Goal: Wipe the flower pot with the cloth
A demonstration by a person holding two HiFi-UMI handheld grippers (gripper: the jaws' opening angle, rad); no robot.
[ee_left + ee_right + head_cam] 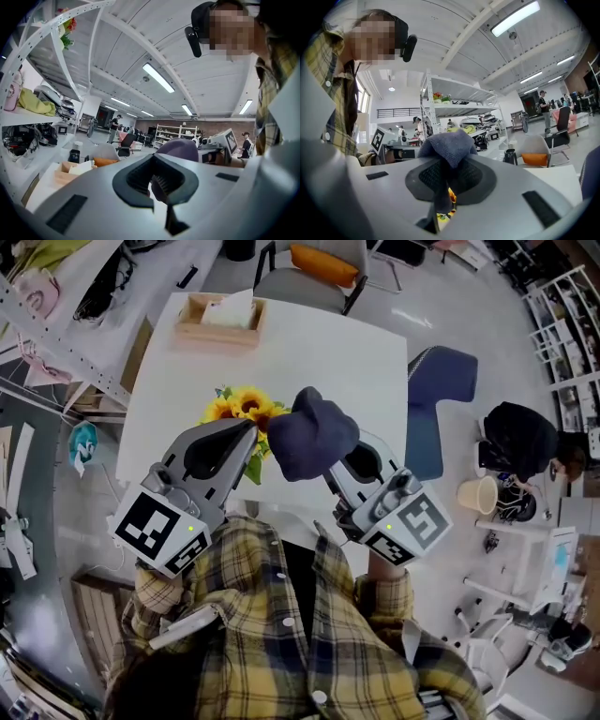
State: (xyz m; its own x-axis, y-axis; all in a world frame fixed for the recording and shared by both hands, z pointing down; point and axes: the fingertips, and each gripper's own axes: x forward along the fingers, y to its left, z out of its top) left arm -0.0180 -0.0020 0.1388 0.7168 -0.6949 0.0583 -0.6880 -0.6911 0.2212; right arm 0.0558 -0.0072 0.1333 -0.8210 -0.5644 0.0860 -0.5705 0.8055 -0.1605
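Note:
Yellow sunflowers (246,407) stand near the front of the white table (319,352); the grippers and the cloth hide their pot. My right gripper (330,463) is shut on a dark blue cloth (312,432), which bunches up above its tips just right of the flowers. In the right gripper view the cloth (449,145) is pinched between the pads of the right gripper (445,187), and a bit of yellow flower (450,197) shows through the gap below. My left gripper (253,427) is shut beside the flowers, with nothing seen between its jaws. In its own view the left gripper (157,185) faces the cloth (180,149).
A wooden tissue box (220,320) sits at the table's far left. A chair with an orange cushion (323,263) stands behind the table and a blue chair (436,395) to its right. A person (525,442) sits further right. Metal shelving (56,324) runs along the left.

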